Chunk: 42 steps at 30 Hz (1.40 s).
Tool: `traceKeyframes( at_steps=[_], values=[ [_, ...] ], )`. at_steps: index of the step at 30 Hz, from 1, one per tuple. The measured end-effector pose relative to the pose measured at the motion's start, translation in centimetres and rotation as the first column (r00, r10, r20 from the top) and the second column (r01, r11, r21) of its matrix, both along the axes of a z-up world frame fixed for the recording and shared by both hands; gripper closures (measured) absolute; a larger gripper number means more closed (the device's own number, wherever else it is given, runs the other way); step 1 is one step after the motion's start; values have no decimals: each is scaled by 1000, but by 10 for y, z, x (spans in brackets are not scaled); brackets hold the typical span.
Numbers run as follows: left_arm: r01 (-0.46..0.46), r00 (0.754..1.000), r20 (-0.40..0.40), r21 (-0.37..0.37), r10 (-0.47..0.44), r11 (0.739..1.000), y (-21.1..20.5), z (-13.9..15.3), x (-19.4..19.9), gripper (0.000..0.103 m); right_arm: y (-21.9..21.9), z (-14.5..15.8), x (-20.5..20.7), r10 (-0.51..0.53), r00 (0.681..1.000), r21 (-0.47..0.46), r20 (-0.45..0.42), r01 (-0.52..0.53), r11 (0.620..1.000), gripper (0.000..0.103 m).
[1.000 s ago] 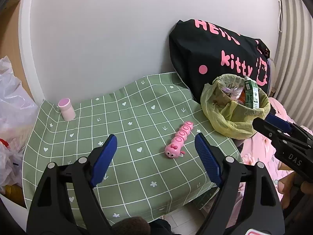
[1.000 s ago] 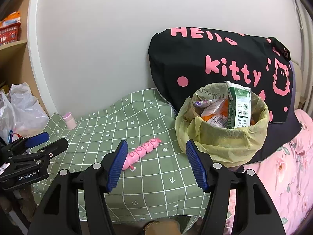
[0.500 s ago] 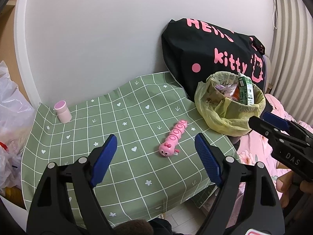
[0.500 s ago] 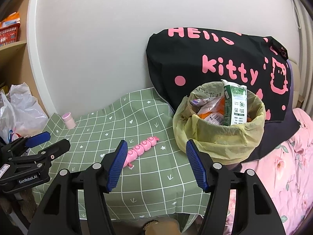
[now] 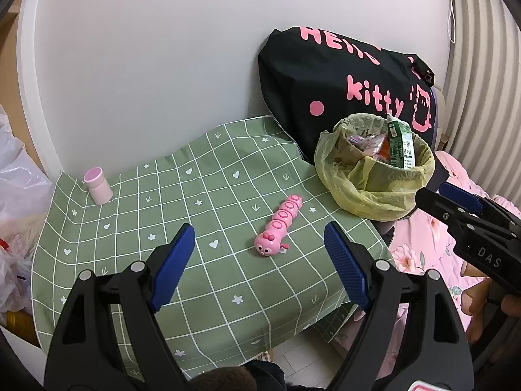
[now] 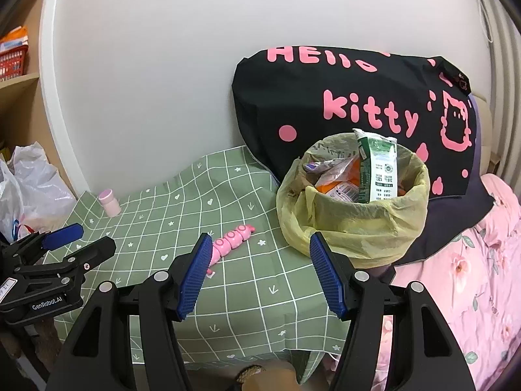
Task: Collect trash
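A bin lined with a yellow-green bag (image 5: 374,182) (image 6: 355,221) stands at the right edge of the green checked tablecloth (image 5: 182,208) (image 6: 182,215). It holds a green milk carton (image 6: 377,169) (image 5: 402,146) and wrappers. My left gripper (image 5: 260,257) is open and empty above the cloth's front part. It also shows in the right wrist view (image 6: 78,241). My right gripper (image 6: 257,264) is open and empty, in front of the bin. It also shows in the left wrist view (image 5: 452,198).
A pink caterpillar toy (image 5: 280,228) (image 6: 231,241) lies mid-cloth. A small pink bottle (image 5: 97,185) (image 6: 109,202) stands at the back left. A black Hello Kitty bag (image 6: 351,104) leans on the wall behind the bin. White plastic bags (image 6: 29,189) sit left; pink floral bedding (image 6: 472,260) right.
Both grippers have pulled back a little from the table and stay open. The bin and toy have not moved.
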State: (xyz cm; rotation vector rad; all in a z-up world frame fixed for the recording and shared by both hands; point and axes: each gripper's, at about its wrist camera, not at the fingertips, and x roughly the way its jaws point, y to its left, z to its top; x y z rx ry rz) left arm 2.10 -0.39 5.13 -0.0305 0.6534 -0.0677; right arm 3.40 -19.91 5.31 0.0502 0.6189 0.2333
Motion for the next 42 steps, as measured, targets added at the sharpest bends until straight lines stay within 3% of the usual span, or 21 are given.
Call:
traceKeyframes(
  at_steps=[35, 39, 42],
  values=[
    [-11, 1000, 4, -4, 11, 1000, 2, -4, -1, 26, 0, -2, 2, 7, 1000, -10, -9, -7, 1000, 44],
    [-32, 997, -73, -58, 27, 998, 17, -20, 15, 26, 5, -15, 15, 10, 999, -21, -42, -11, 1000, 44],
    [-130, 977, -181, -107, 109, 986, 56, -46, 35, 26, 23, -31, 39, 76, 992, 1, -102, -76, 997, 44]
  ],
)
